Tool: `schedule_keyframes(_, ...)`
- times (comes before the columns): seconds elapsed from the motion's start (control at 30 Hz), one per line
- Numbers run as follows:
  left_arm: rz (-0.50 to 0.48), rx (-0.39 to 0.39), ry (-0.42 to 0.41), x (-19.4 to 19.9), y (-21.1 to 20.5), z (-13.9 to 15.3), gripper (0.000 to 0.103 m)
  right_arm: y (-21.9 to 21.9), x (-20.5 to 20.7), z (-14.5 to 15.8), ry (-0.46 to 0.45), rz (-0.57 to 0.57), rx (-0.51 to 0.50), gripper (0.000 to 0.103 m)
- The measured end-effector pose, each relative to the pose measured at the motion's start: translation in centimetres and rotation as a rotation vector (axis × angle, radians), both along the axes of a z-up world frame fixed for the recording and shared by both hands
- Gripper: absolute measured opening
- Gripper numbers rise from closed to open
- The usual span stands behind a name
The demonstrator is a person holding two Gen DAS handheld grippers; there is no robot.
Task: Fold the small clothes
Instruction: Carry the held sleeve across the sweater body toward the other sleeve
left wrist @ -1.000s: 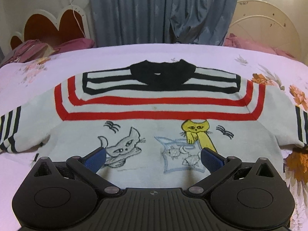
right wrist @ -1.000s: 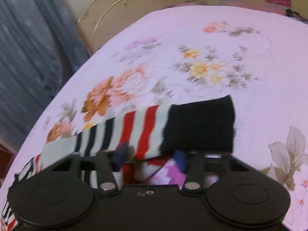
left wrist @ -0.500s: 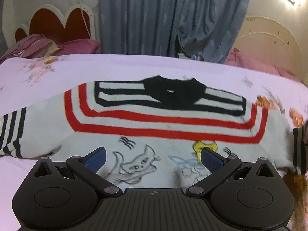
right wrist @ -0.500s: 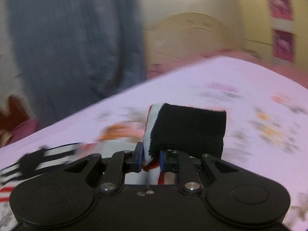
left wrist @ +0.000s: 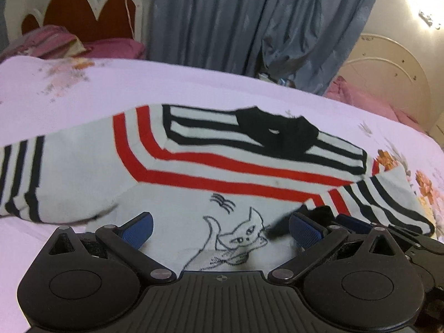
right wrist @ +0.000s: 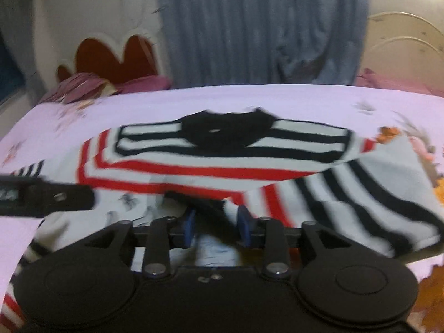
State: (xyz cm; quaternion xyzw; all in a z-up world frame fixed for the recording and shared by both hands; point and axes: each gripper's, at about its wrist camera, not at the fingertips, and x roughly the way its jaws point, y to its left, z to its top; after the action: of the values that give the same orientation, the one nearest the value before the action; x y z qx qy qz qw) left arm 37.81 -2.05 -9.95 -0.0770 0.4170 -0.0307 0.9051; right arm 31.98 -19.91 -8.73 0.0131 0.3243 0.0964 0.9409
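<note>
Right gripper [right wrist: 216,226] is opening its fingers around the sweater [right wrist: 194,172] cuff [right wrist: 206,205]; left gripper [left wrist: 220,229] is hovering with fingers wide over the bed [left wrist: 83,94].

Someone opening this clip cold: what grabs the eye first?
A white child's sweater with red and black stripes and a cat drawing lies spread on the pink floral bedspread. Its right sleeve is folded across the body, the black cuff between the opening jaws of the right gripper. The left gripper hovers open over the hem.
</note>
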Motion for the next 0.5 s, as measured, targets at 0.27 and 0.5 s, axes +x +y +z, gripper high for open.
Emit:
schedule_keyframes(0.27,-0.165,-0.166,0.081,1.2,-3.6,-2.7,0.103,-6.2,-5.2,1.4,-0.051,-0.166,-0.064,0.05)
schedule_keyframes(0.5,-0.163,-0.345,0.151,2.8,-5.5,-5.6,0.078,-12.2,-7.5,-0.2,-0.014,-0.319,-0.083,0.054)
